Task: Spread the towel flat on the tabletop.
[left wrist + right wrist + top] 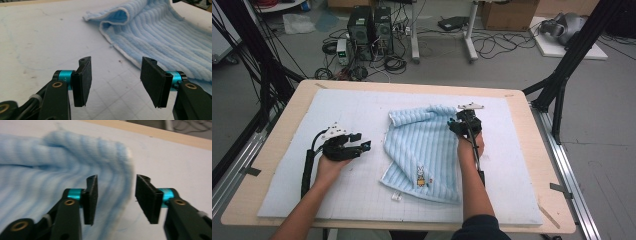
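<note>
A light blue striped towel [424, 150] lies on the white gridded mat [337, 200] that covers the wooden surface [277, 145], a little right of the middle. Its far edge has been turned over toward the person, so a rolled fold runs along the top, with a loose lip at the far left corner. The near half lies flat, and a small rabbit picture and a white tag show close to the near edge. The work in hand looks like folding the towel, and it seems to be at an early stage: one rough fold at the far end is in place, not yet flattened or squared, and the rest is still spread out. The right tool [462, 125] sits at the towel's far right corner, over the folded edge. In the right gripper view the right tool [116, 200] has its jaws spread, with the blurred rim of the fold running up between them, and the pads do not seem to press on the cloth, so nothing is pinched. The left tool [357, 148] rests on the bare mat to the left of the towel, near it but apart. In the left gripper view the left tool [115, 81] stands spread and empty, pointing at the towel's left edge [120, 53]. Left to do, as I judge it: take the edges again, bring the halves together, and smooth the result.
</note>
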Demonstrator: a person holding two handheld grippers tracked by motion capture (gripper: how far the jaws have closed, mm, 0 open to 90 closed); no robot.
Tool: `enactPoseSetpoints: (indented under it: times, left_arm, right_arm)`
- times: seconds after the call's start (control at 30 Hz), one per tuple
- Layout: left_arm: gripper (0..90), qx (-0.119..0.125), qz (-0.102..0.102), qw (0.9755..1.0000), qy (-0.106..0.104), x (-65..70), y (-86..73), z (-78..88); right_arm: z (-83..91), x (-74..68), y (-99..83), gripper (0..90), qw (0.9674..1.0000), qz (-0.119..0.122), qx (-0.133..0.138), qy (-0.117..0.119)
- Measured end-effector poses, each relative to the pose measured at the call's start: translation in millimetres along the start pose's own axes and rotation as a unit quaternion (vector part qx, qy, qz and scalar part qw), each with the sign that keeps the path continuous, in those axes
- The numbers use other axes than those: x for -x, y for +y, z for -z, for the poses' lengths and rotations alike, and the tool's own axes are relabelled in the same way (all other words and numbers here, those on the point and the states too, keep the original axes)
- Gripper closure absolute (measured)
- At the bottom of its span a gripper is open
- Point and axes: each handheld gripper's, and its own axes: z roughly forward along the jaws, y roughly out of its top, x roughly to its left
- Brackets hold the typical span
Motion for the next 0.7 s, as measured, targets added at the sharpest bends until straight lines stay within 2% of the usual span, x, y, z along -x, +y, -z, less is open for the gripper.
enactPoseSetpoints:
  times: [0.03,0.1,0.13,0.17,0.2,0.23,0.3,0.33,0.37,0.43,0.47,0.53,0.57,0.63,0.7]
  left_arm:
    - [43.3,-0.003,-0.004,1.0000,-0.006,3.6,0.4,-1.6]
    - [43.9,-0.004,-0.007,0.9999,-0.010,5.6,0.5,-2.4]
    - [43.9,-0.007,-0.011,0.9998,-0.015,7.5,0.6,-3.3]
    - [44.0,-0.012,-0.013,0.9996,-0.020,11.6,0.4,-5.3]
    - [44.0,-0.012,-0.013,0.9996,-0.020,11.6,0.4,-5.3]
    - [44.0,-0.015,-0.016,0.9995,-0.023,13.5,0.5,-5.9]
    - [44.0,-0.017,-0.015,0.9993,-0.031,17.0,0.3,-6.9]
    - [43.9,-0.019,-0.015,0.9991,-0.034,18.8,0.1,-7.4]
    - [43.9,-0.019,-0.014,0.9991,-0.036,21.2,-0.3,-7.7]
    - [43.7,-0.023,-0.017,0.9988,-0.040,26.3,-1.1,-7.8]
    - [43.6,-0.026,-0.021,0.9985,-0.043,29.7,-1.9,-7.5]
    - [43.8,-0.029,-0.024,0.9983,-0.046,34.5,-3.4,-6.1]
    - [47.1,-0.030,-0.028,0.9980,-0.049,37.4,-4.5,-4.9]
    - [48.2,-0.032,-0.031,0.9975,-0.055,44.1,-6.7,-2.6]
    - [51.6,-0.037,-0.033,0.9965,-0.068,50.6,-8.5,-1.3]
  right_arm:
    - [3.4,-1.1,-1.3,47.0,1.0000,0.003,0.003,0.001]
    - [13.4,-1.9,-5.8,44.6,0.9997,0.009,0.012,0.019]
    - [13.4,-1.9,-5.8,44.6,0.9997,0.009,0.012,0.019]
    - [23.5,-1.9,-11.8,39.7,0.9993,0.012,0.020,0.030]
    - [23.5,-1.9,-11.8,39.7,0.9993,0.012,0.020,0.030]
    - [27.9,-0.9,-15.6,38.7,0.9987,0.015,0.022,0.042]
    - [36.7,-0.5,-25.5,36.5,0.9985,0.019,0.015,0.048]
    - [43.5,1.2,-36.1,35.0,0.9981,0.026,0.000,0.056]
    - [43.5,1.2,-36.1,35.0,0.9981,0.026,0.000,0.056]
    - [51.7,4.1,-47.6,33.8,0.9977,0.022,-0.004,0.064]
    - [60.4,8.9,-59.7,31.8,0.9971,0.011,-0.001,0.075]
    - [63.3,10.4,-63.6,30.8,0.9971,0.010,-0.002,0.076]
    - [71.7,13.0,-74.9,30.3,0.9967,0.002,0.000,0.081]
    - [75.9,13.4,-80.7,30.2,0.9965,-0.001,0.003,0.084]
    - [85.6,12.1,-94.0,29.7,0.9959,0.013,0.005,0.090]
